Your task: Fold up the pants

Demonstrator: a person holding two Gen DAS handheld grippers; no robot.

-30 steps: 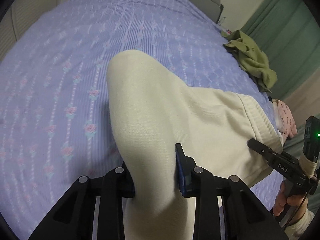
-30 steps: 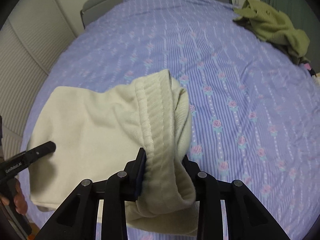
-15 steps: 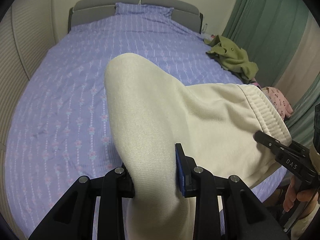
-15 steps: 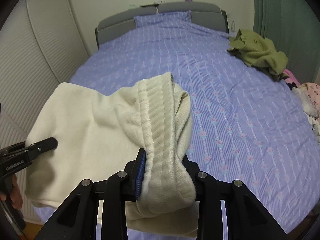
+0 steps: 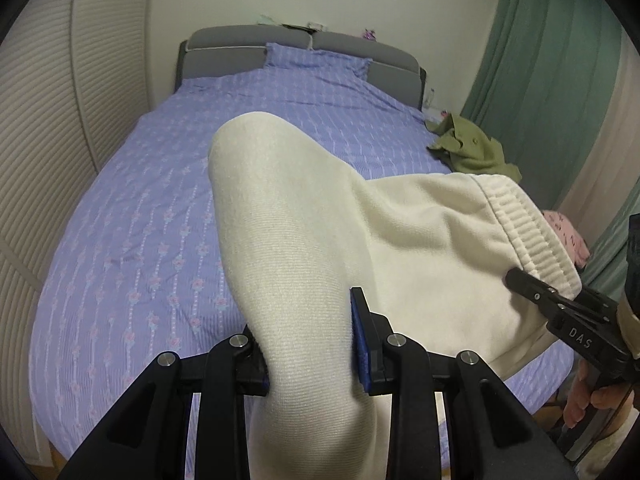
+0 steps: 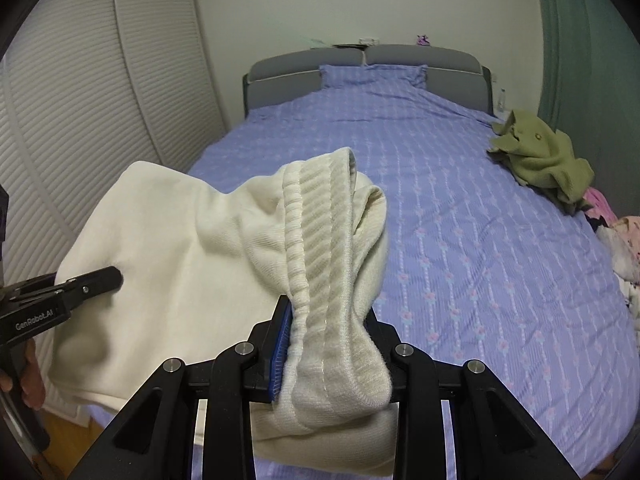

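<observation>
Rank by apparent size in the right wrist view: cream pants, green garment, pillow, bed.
1. bed
2. cream pants, though they look inflated because they hang right at the lens
3. green garment and pillow: similar in apparent size, and both far off, so I won't rank them.

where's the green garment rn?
The green garment lies crumpled on the bed's far right edge, beside the green curtain and just beyond the pink clothes, in both wrist views.

We see most of the purple bedspread [image 6: 460, 200] lying bare ahead, with only the green garment [image 6: 544, 160] and the pink clothing [image 6: 624, 236] crowding its right edge
</observation>
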